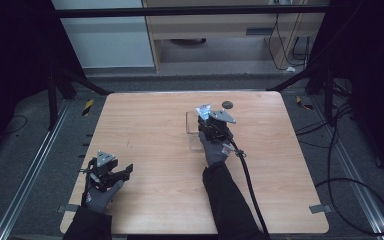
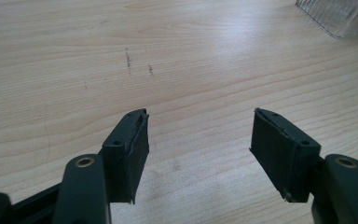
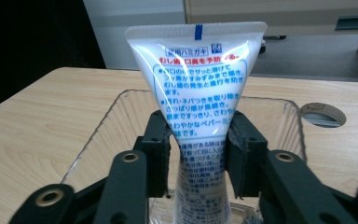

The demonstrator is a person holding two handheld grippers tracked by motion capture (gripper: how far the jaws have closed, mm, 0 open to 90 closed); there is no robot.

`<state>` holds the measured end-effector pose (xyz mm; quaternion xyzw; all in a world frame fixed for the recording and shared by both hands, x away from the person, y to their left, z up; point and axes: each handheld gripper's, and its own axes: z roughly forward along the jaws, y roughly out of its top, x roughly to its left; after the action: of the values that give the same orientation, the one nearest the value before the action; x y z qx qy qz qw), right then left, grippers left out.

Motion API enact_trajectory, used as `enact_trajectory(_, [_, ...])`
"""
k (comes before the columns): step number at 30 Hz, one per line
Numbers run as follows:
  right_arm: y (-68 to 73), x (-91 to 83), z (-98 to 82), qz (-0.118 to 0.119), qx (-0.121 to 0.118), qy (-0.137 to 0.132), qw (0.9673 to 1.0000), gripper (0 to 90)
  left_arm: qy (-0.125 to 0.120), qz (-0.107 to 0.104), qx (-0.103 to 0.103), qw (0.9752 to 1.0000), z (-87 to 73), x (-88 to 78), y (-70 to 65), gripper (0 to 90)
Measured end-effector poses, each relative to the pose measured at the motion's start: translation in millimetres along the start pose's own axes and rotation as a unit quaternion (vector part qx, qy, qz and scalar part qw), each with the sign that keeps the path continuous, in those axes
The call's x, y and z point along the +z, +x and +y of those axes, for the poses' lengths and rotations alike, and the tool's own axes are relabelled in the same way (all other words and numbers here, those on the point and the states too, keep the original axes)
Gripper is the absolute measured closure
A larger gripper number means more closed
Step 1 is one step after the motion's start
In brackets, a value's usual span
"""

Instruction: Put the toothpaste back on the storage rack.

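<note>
A white toothpaste tube point(image 3: 198, 93) with blue and red print stands upright, crimped end up, between the jaws of my right gripper point(image 3: 199, 156), which is shut on its middle. The tube hangs over a clear ribbed plastic tray point(image 3: 107, 126). In the high view the right gripper point(image 1: 215, 125) sits at the table's far middle above the tray point(image 1: 191, 122), and the tube's top point(image 1: 203, 110) pokes out beyond it. My left gripper point(image 1: 127, 171) rests low at the near left of the table; its jaws point(image 2: 198, 149) stand wide open with bare wood between them.
A round hole point(image 3: 323, 114) is cut in the wooden tabletop point(image 1: 150, 130) just beyond the tray, also visible as a dark disc point(image 1: 227, 104). A corner of the clear tray point(image 2: 340, 16) lies far off in the left gripper view. A cable point(image 1: 250, 185) trails from the right gripper.
</note>
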<state>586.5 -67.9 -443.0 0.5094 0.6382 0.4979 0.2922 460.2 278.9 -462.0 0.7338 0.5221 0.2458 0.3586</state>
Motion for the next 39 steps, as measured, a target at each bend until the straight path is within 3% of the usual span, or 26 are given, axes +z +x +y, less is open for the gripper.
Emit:
enact_trajectory(3, [0.7,-0.3,0.9,0.006,-0.003,0.011,0.9999,55.6,0.0,0.0,0.0,1.0,0.1,-0.1,-0.5,35.8])
enact_trajectory(6, [3.5,-1.2,1.1,0.003,-0.021,0.013,0.9997,51.1,0.0,0.0,0.001,1.0,0.0,-0.1,-1.0,35.8])
enact_trajectory(15, [-1.9,-22.4,12.7,-0.005,-0.027,-0.025,0.9993,38.1,0.0,-0.001,0.001,1.0,-0.2,0.7,-1.2,35.7])
enact_trajectory(20, [-5.3,-40.3,24.4,0.016,-0.026,-0.036,0.9989,30.7,0.001,-0.001,0.001,1.0,-0.2,0.6,-1.4,35.7])
enact_trajectory(31, [-22.5,-90.1,29.6,0.064,-0.042,-0.019,0.9968,20.7,0.002,-0.002,0.001,1.0,-1.1,1.4,-2.5,35.4])
enact_trajectory(39, [-46.2,-126.7,5.8,0.07,-0.057,0.012,0.9959,17.9,0.004,-0.003,0.003,1.0,-2.2,2.2,-3.0,34.7])
